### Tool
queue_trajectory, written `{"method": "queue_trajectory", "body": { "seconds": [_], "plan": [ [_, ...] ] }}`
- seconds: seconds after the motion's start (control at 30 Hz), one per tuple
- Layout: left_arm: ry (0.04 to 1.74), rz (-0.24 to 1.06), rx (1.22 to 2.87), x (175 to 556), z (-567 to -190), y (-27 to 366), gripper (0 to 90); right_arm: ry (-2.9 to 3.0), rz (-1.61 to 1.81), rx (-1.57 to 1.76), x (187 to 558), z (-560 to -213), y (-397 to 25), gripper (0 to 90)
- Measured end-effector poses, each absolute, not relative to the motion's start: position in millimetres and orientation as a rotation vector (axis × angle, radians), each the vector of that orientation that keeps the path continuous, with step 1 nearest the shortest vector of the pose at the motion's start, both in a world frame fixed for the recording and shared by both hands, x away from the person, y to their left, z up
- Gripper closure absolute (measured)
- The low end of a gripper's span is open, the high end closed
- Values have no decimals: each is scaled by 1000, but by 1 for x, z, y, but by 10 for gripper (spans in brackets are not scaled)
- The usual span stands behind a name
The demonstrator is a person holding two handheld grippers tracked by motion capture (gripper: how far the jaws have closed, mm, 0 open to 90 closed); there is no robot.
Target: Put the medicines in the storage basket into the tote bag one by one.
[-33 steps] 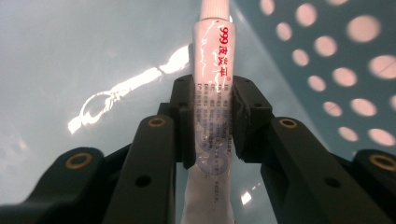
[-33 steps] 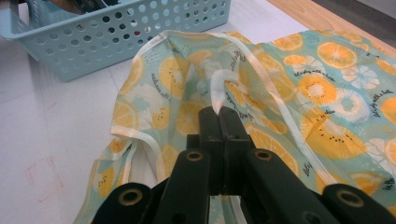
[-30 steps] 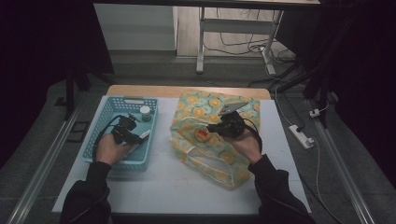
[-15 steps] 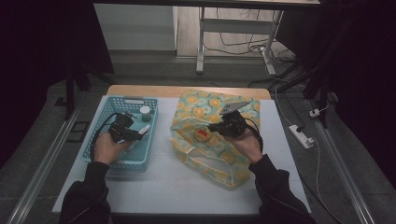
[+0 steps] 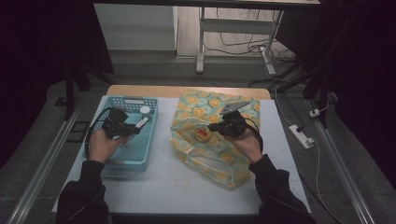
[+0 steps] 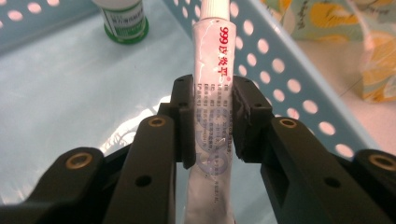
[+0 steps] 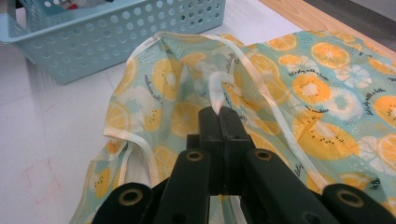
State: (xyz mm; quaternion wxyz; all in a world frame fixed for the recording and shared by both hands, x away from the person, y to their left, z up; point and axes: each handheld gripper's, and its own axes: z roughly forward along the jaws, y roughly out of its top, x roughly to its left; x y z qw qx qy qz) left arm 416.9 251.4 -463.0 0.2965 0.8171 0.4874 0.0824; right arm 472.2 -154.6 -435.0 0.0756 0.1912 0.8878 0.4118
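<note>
The bag [image 5: 212, 135] is pale teal printed with orange and yellow citrus slices, edged in cream, with a small red mark. The basket [image 5: 140, 158] is light blue; the tube [image 6: 212, 93] is white with red lettering, and the bottle [image 6: 125, 21] white with a green label band.

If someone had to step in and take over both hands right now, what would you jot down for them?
Left gripper: shut on the white tube, held over the blue basket.
Right gripper: shut on the rim of the orange-print bag, holding its mouth up.
Green-and-white bottle: standing in the basket.
Done: tube gripped, bag held open.
Left, probably: carry the tube across into the bag, then the bottle.
</note>
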Motion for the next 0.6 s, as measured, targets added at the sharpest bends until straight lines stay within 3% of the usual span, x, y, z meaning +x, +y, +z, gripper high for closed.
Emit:
{"method": "queue_trajectory", "body": {
  "seconds": [0.6],
  "plan": [
    [1245, 236, 2143, 406, -435, 250, 721, 2653, 1248, 577, 472, -434, -156, 900]
  ]
}}
